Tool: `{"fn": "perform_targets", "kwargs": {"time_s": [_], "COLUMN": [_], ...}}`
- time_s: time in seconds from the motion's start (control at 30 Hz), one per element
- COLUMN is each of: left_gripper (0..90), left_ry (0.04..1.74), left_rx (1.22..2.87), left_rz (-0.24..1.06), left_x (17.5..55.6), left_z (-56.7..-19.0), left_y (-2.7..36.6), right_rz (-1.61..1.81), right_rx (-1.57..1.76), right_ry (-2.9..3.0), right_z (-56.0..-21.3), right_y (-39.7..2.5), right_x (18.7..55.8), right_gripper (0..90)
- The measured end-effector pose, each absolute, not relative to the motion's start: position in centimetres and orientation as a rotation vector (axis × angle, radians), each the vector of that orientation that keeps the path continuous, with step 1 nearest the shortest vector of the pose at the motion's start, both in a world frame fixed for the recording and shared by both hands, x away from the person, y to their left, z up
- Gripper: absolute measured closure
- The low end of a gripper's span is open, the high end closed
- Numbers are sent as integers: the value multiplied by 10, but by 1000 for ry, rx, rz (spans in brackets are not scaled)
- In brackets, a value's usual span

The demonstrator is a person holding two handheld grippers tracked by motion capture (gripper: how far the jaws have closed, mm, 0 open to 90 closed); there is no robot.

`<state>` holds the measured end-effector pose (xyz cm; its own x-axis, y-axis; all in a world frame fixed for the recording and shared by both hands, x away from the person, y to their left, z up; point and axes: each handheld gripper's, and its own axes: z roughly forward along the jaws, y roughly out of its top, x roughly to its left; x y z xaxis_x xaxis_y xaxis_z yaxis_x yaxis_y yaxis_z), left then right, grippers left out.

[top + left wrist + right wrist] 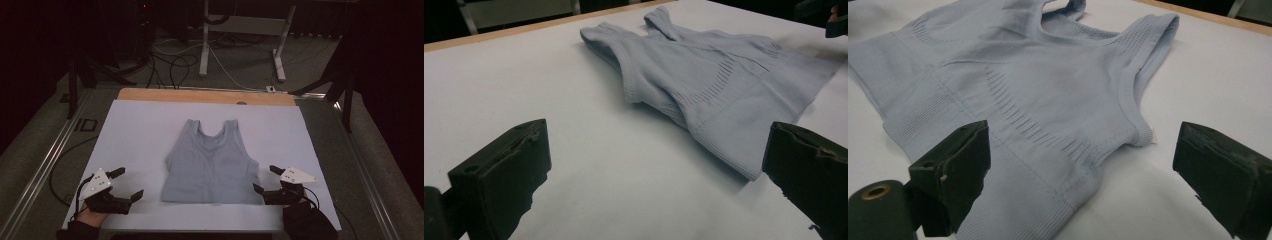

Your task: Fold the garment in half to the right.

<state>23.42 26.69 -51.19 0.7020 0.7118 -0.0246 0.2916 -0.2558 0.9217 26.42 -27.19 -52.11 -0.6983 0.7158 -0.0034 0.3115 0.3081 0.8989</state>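
The soft, light tank top lies flat on the bench, best pinched at its hem corners by both gaping grippers' jaws.

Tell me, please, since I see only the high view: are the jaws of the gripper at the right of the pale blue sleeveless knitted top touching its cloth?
Observer: In the right gripper view the right gripper stands open, and one jaw is in front of the pale blue sleeveless knitted top at its hem band; I cannot tell whether it touches.
Operator: Thank you. Could you say what the cloth looks like near that corner?
Observer: It has a wide ribbed hem band and a curved row of small openwork slits above it.
Operator: And how does the left gripper stand?
Observer: In its own view the left gripper is open over the bare white table sheet, with the top's hem corner close to one jaw.
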Motion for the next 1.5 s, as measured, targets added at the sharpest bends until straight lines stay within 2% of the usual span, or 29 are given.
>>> {"fn": "perform_targets", "kwargs": {"time_s": [0.73, 1.13, 1.5], "left_gripper": [0, 0, 0], "left_ry": [747, 717, 734], "left_rx": [1865, 1875, 1886], "left_rz": [421, 401, 424], "left_x": [233, 232, 233], "left_z": [-501, -466, -446], "left_y": [249, 239, 232], "right_rz": [1373, 1407, 1430], "right_rx": [906, 842, 744], "right_ry": [2190, 2155, 2146], "right_z": [-508, -461, -421], "right_y": [-267, -261, -239], "right_x": [264, 270, 285], "right_gripper": [82, 82, 83]}}
